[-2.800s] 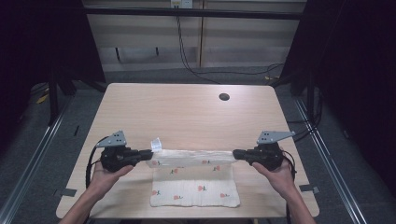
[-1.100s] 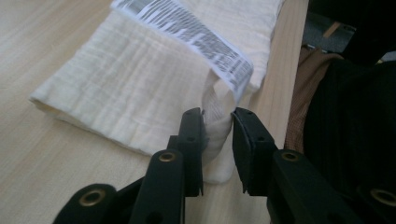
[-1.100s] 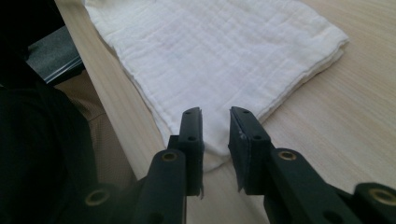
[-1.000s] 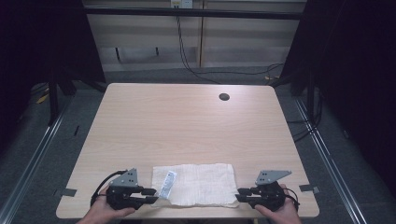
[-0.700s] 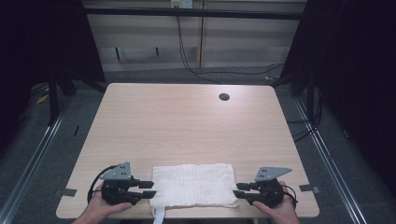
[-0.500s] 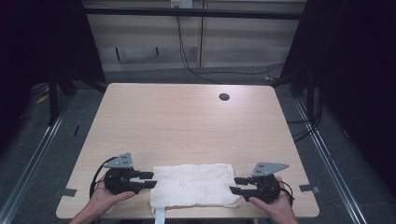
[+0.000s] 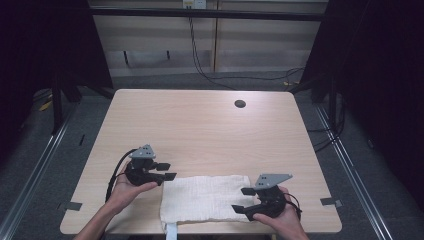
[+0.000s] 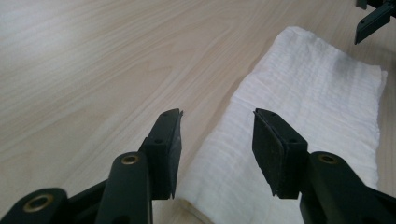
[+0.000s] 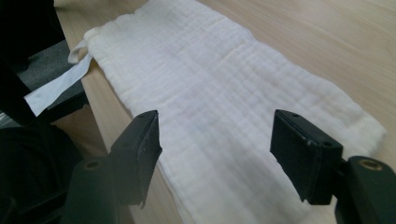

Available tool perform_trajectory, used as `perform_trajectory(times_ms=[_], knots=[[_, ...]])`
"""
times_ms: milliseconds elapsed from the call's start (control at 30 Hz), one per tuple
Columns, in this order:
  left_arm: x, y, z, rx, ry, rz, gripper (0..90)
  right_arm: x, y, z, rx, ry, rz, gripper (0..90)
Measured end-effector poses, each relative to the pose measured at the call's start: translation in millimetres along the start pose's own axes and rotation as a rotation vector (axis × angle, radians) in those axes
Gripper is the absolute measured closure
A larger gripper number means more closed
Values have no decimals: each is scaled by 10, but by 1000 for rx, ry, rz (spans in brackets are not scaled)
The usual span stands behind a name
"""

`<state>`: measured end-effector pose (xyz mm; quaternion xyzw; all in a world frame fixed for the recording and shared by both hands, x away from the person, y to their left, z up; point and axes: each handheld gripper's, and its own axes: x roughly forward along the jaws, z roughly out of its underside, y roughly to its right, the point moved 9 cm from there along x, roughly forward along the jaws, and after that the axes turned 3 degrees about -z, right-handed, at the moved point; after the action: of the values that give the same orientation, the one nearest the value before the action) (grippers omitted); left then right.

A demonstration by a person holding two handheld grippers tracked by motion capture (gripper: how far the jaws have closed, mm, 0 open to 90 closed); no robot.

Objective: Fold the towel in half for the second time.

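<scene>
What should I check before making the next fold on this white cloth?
1. Left gripper free of the cloth: ok, jaws just opened, nothing between them.
2. Right gripper released: ok, jaws just opened and apart above the cloth.
3. Cloth lying flat, folded: ok.
4. Cloth fully on the table: not ok, its tag hangs over the near edge.
5. Layers aligned underneath: cannot tell.

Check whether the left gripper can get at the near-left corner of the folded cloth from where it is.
Probably yes. The left gripper hangs open just beside the white folded cloth, nothing between its fingers. The bare wooden table lies between them, and the right gripper sits at the cloth's far end.
</scene>
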<state>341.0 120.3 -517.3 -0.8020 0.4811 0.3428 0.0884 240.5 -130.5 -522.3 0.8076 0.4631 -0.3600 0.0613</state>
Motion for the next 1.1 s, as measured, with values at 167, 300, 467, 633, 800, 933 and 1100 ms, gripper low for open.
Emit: perform_trajectory(times_ms=[167,300,467,633,800,933,1100], knots=[[46,-124,-34,-23,2,-14,479,228,-108,-178,-20,-9,-44,336],[35,-120,32,-53,4,-10,466,378,-281,-337,-42,0,-116,334],[-20,-105,108,-35,-23,-3,450,546,-496,-407,-100,-21,-160,354],[-57,-103,84,-67,0,-31,451,728,-675,-412,-124,-81,-215,353],[-36,-125,127,-48,-14,-30,407,881,-793,-522,-153,-68,-227,420],[-19,-134,151,-50,-17,-24,391,995,-893,-595,-172,-99,-245,421],[-4,-147,150,-62,-6,-17,383,1167,-1028,-719,-192,-122,-292,420]])
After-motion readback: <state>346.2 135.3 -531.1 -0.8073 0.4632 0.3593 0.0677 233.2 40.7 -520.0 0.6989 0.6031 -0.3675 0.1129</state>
